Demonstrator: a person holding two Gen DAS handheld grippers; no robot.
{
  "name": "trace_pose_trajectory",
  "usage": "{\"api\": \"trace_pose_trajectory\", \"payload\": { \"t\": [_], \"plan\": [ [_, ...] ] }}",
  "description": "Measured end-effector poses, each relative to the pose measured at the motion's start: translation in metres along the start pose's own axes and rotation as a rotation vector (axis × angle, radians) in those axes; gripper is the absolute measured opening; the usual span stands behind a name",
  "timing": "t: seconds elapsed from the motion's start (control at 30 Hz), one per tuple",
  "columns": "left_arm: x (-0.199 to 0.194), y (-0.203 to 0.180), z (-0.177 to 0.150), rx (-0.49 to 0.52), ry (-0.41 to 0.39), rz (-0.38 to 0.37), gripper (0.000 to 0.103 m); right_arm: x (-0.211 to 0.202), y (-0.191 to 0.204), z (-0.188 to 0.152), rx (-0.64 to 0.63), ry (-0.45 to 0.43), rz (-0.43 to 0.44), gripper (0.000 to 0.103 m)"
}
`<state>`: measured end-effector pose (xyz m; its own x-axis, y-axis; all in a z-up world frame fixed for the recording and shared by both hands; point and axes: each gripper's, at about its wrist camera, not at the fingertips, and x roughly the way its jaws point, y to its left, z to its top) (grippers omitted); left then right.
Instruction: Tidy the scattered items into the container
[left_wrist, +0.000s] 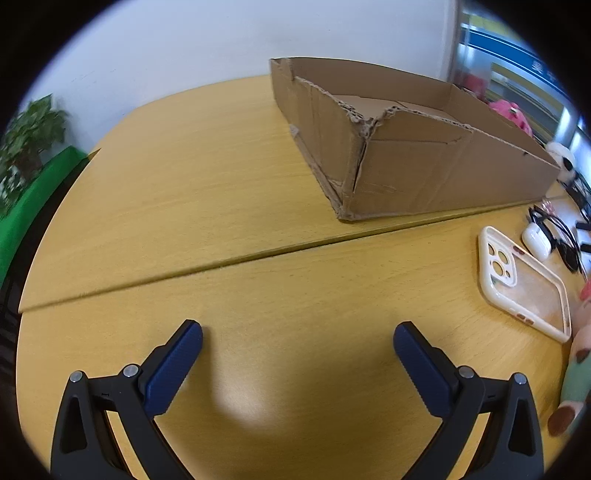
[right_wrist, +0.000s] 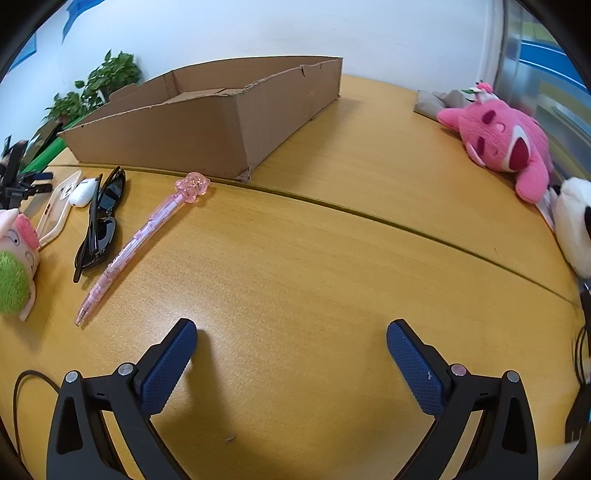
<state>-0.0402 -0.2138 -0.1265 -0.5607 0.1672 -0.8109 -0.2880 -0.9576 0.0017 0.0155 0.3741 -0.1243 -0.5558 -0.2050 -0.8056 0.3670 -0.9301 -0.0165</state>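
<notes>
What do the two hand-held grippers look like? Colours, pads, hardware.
Both match: the left hand-held gripper and right hand-held gripper have black plastic frames with triangular cut-outs, silver round pins at the joints, and dark blue finger pads with a knurled, diamond-textured face. No hands or sleeves visible.

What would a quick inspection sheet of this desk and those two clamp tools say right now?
Surface: wooden table, a seam running across it.
Job's things: cardboard box, torn rim, nothing seen inside; pink pen, sunglasses, phone case, earbud case lying loose.
Clutter: pink plush, panda plush, green-haired plush.
Grippers: left gripper and right gripper open, empty.
Cables: black cable at table edge.
Surroundings: white wall, plants.
</notes>
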Motion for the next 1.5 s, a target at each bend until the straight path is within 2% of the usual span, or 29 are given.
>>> {"api": "trace_pose_trajectory", "payload": {
  "t": [0.1, 0.27, 0.4, 0.53, 0.6, 0.63, 0.67, 0.77, 0.8, 0.9, 1.0, 1.1, 1.17, 1.23, 1.4, 1.5],
  "plan": [
    [-0.005, -0.007, -0.009, -0.049, -0.001, 0.034, 0.103, -0.001, 0.005, -0.001, 0.027, 0.001, -0.019, 0.103],
    [-0.013, -0.015, -0.015, -0.031, -0.007, 0.014, 0.102, -0.002, 0.014, -0.003, 0.044, 0.001, -0.030, 0.103],
    [-0.050, -0.034, -0.023, -0.065, -0.107, -0.032, 0.102, -0.002, 0.014, -0.002, 0.074, 0.011, -0.049, 0.103],
    [-0.111, -0.060, -0.026, -0.080, -0.259, -0.066, 0.102, -0.003, 0.022, 0.001, 0.103, 0.027, -0.046, 0.103],
    [-0.137, -0.075, -0.026, -0.080, -0.283, -0.108, 0.102, -0.013, 0.041, 0.005, 0.081, -0.009, -0.020, 0.103],
    [-0.147, -0.084, -0.026, -0.071, -0.286, -0.155, 0.102, -0.017, 0.049, 0.008, 0.069, -0.026, -0.011, 0.103],
    [-0.151, -0.089, -0.024, -0.067, -0.282, -0.191, 0.102, -0.027, 0.063, 0.013, 0.043, -0.062, 0.008, 0.103],
    [-0.157, -0.111, -0.024, -0.052, -0.234, -0.377, 0.102, -0.050, 0.093, 0.023, -0.006, -0.145, 0.065, 0.103],
    [-0.156, -0.121, -0.024, -0.036, -0.217, -0.418, 0.102, -0.058, 0.104, 0.027, -0.025, -0.172, 0.093, 0.103],
    [-0.151, -0.146, -0.031, 0.008, -0.192, -0.458, 0.102, -0.075, 0.129, 0.035, -0.056, -0.229, 0.159, 0.103],
    [-0.141, -0.161, -0.038, 0.011, -0.162, -0.516, 0.102, -0.087, 0.146, 0.037, -0.065, -0.261, 0.235, 0.103],
    [-0.128, -0.169, -0.043, 0.003, -0.120, -0.570, 0.102, -0.089, 0.164, 0.037, -0.053, -0.254, 0.312, 0.103],
    [-0.116, -0.176, -0.046, 0.001, -0.084, -0.569, 0.102, -0.084, 0.176, 0.036, -0.047, -0.229, 0.374, 0.103],
    [-0.113, -0.179, -0.048, 0.002, -0.079, -0.547, 0.102, -0.074, 0.192, 0.034, -0.060, -0.201, 0.414, 0.103],
    [-0.107, -0.176, -0.051, -0.020, -0.070, -0.517, 0.102, -0.047, 0.240, 0.024, -0.176, -0.113, 0.513, 0.103],
    [-0.099, -0.182, -0.053, 0.006, -0.054, -0.464, 0.102, -0.036, 0.262, 0.024, -0.264, -0.118, 0.403, 0.103]
  ]
}}
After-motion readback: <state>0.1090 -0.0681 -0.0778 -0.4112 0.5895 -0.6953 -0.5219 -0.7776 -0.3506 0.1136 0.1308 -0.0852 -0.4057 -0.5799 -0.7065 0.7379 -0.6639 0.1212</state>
